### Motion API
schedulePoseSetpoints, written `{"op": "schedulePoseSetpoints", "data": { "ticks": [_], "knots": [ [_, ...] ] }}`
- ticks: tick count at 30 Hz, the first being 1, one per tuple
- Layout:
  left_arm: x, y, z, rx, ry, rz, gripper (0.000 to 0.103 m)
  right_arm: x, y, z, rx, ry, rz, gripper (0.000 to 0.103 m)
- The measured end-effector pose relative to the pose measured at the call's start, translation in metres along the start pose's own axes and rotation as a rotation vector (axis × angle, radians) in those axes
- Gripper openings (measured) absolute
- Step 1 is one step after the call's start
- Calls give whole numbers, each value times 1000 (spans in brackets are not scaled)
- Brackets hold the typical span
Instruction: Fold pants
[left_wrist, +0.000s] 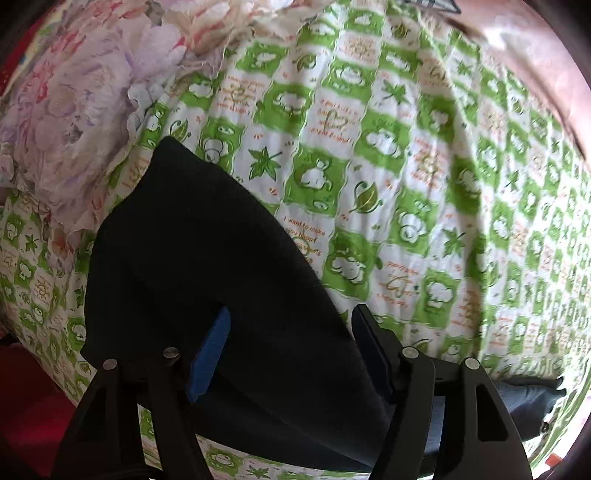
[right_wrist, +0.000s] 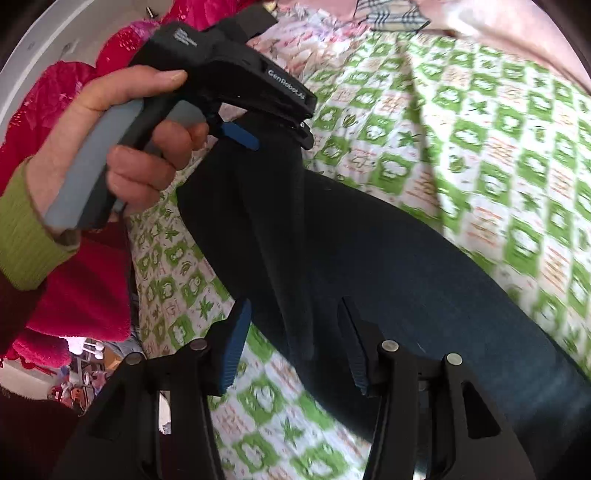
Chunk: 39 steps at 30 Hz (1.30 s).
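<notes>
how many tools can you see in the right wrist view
2. The right tool fills the bottom foreground, its fingers either side of the black pants. The left tool is at upper left, held by the left hand, its tip on the pants.

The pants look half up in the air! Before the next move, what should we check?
1. Left tongs hold the pants: ok, cloth hangs from them.
2. Right tongs grip cloth: cannot tell, the fingers stand apart around it.
3. Pants lifted off the green checked bedsheet: ok at the held end; the rest lies on it.
4. Fold edges line up: cannot tell.
5. Flowered quilt apart from the pants: ok.
</notes>
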<state>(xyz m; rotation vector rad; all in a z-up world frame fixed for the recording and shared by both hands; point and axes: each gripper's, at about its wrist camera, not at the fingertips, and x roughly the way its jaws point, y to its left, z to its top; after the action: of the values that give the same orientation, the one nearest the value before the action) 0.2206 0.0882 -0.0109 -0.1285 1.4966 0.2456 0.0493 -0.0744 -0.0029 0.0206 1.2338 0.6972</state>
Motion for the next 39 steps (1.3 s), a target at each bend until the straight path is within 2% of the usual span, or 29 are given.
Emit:
{"op": "schedulePoseSetpoints", "data": {
  "ticks": [1, 3, 4, 5, 7, 8, 16, 20, 23, 28, 39],
  "knots": [
    [2, 1, -1, 8, -1, -1, 59, 8, 1, 3, -2, 12, 6, 50],
    [5, 4, -3, 17, -7, -9, 39, 17, 2, 6, -14, 29, 3, 50],
    [7, 8, -7, 19, -11, -15, 24, 22, 4, 8, -27, 42, -2, 48],
    [7, 10, -10, 16, -17, -25, 13, 26, 5, 9, -35, 45, -2, 33],
    [3, 22, -22, 0, -50, -61, 9, 27, 10, 11, -61, 42, -1, 12],
    [-1, 27, -26, -7, -67, -75, 6, 25, 12, 11, -74, 35, -2, 9],
    [-55, 90, -93, -127, -328, -269, 4, -8, 42, 11, -241, -35, -39, 7],
    [-59, 117, -130, -219, -385, -340, 4, -14, 50, 9, -276, -41, -55, 7],
    [-54, 129, -146, -265, -404, -375, 4, -11, 57, 7, -304, -26, -64, 7],
    [-32, 147, -171, -350, -390, -422, 4, 1, 68, 1, -373, 29, -100, 7],
    [13, 176, -194, -481, -339, -518, 5, 27, 70, -6, -383, 111, -128, 7]
  ]
}}
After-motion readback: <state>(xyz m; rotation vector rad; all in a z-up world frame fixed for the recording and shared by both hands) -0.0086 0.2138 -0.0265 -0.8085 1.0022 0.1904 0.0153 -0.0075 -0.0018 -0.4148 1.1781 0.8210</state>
